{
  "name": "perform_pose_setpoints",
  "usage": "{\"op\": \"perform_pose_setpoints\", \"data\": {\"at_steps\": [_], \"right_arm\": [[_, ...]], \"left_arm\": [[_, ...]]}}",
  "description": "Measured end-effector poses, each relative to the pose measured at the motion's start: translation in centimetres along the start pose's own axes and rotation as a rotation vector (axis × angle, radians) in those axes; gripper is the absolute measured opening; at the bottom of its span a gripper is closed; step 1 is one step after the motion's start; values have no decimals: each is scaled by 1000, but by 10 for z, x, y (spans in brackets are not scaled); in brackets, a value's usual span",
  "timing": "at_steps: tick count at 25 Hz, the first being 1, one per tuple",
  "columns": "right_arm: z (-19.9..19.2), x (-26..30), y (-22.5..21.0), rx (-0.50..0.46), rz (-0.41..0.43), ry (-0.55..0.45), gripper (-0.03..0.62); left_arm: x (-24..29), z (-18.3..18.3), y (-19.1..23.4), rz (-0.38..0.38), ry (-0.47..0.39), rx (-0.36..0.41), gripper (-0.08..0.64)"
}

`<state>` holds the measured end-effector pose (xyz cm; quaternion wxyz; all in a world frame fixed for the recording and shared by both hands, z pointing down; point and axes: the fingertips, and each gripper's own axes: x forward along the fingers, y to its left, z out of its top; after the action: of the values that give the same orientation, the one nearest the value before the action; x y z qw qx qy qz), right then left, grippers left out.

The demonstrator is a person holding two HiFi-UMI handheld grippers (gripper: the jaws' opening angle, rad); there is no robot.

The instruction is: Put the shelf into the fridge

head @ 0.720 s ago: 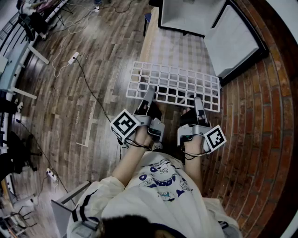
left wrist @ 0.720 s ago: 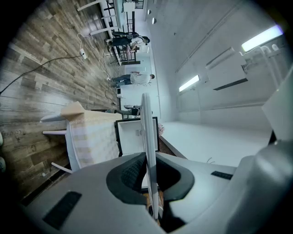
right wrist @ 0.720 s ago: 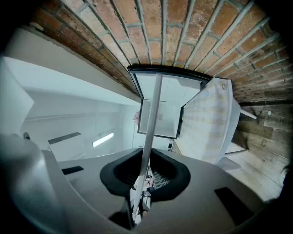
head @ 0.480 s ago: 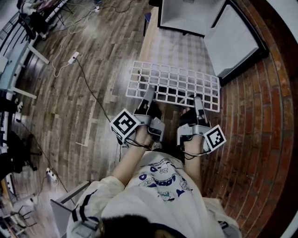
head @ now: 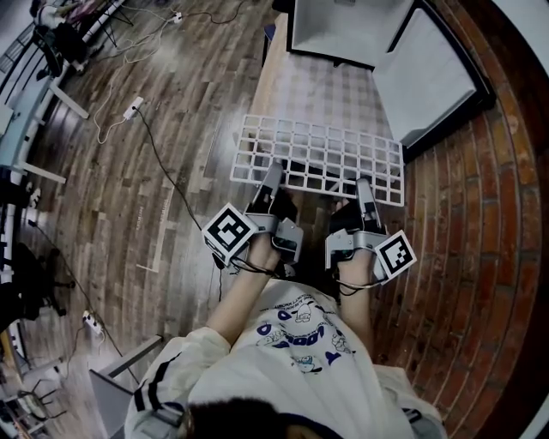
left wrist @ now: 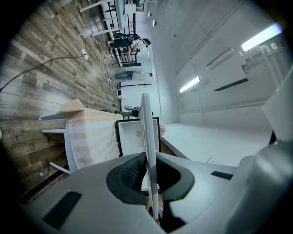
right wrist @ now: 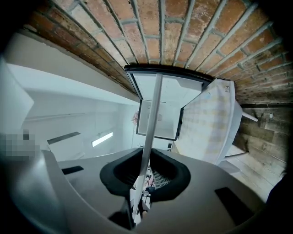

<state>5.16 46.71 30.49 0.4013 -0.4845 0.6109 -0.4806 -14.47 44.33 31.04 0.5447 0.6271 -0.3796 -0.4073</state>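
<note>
The white wire-grid shelf (head: 322, 157) is held level in the air, and both grippers grip its near edge. My left gripper (head: 276, 170) is shut on the shelf's near left part; the left gripper view shows the shelf (left wrist: 147, 151) edge-on between the jaws. My right gripper (head: 364, 185) is shut on the near right part, with the shelf (right wrist: 151, 137) again edge-on between the pads. Ahead stands the small fridge (head: 343, 26) with its door (head: 429, 73) swung open to the right. The fridge's white inside (right wrist: 158, 116) lies straight in front.
A low table with a checked cloth (head: 330, 86) stands between me and the fridge. A brick wall (head: 480, 223) curves along the right. Cables and a power strip (head: 133, 107) lie on the wooden floor at the left, with desks (head: 34, 111) beyond.
The shelf and both grippers have shifted very slightly forward toward the fridge; the grip is unchanged.
</note>
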Motion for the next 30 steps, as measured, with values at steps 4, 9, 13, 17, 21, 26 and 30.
{"op": "perform_pose_setpoints", "data": {"at_steps": [4, 9, 13, 17, 21, 26, 30], "right_arm": [[1, 10, -2, 2, -8, 3, 57], [4, 27, -6, 12, -10, -6, 57], [12, 61, -11, 16, -14, -17, 57], [23, 100, -15, 16, -20, -34, 57], [52, 174, -26, 21, -38, -45, 57], [60, 242, -46, 36, -48, -71, 55], [56, 258, -55, 43, -47, -92, 55]], "left_arm": [[9, 4, 2, 4, -1, -4, 37], [23, 11, 10, 35, 10, 16, 37], [58, 23, 17, 40, 25, 18, 38], [100, 37, 22, 39, 44, 18, 37], [183, 53, 29, 28, 57, 3, 37], [247, 82, 56, 54, 86, 14, 37], [262, 92, 67, 54, 110, 20, 37]]}}
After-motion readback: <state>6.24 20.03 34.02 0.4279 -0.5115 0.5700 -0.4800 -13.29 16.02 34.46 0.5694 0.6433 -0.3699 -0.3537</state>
